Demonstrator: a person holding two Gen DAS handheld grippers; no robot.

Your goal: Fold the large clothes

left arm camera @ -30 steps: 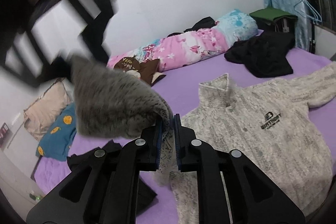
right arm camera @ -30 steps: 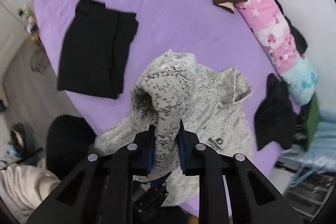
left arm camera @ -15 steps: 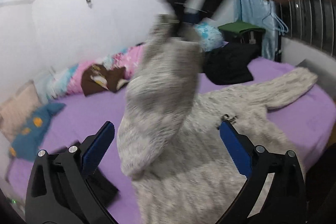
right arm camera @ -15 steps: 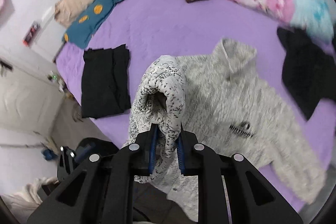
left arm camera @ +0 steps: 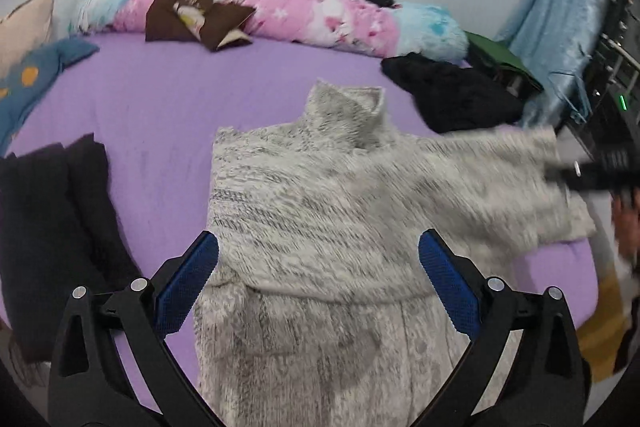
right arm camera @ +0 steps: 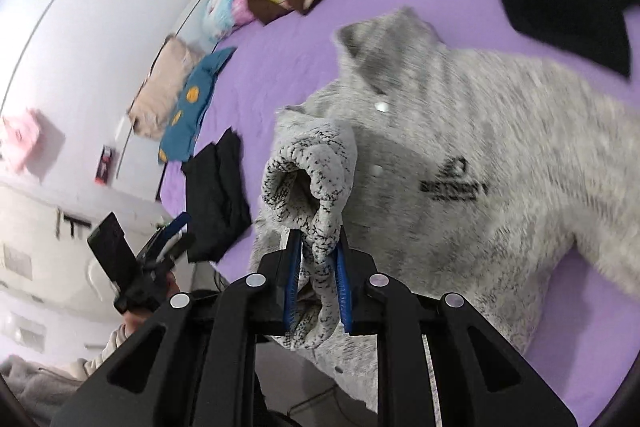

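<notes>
Sweater: grey fleece sweater [left arm camera: 320,211] spread on purple bed [left arm camera: 160,107]
Left gripper [left arm camera: 318,273]: jaws wide, nothing held
Right gripper [right arm camera: 317,281]: clamped on sweater cuff [right arm camera: 308,171]

Even, soft indoor light; motion blur; fisheye-bent edges.

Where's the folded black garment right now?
Left wrist view: the folded black garment lies at the left edge of the purple bed, beside the grey sweater.
</notes>
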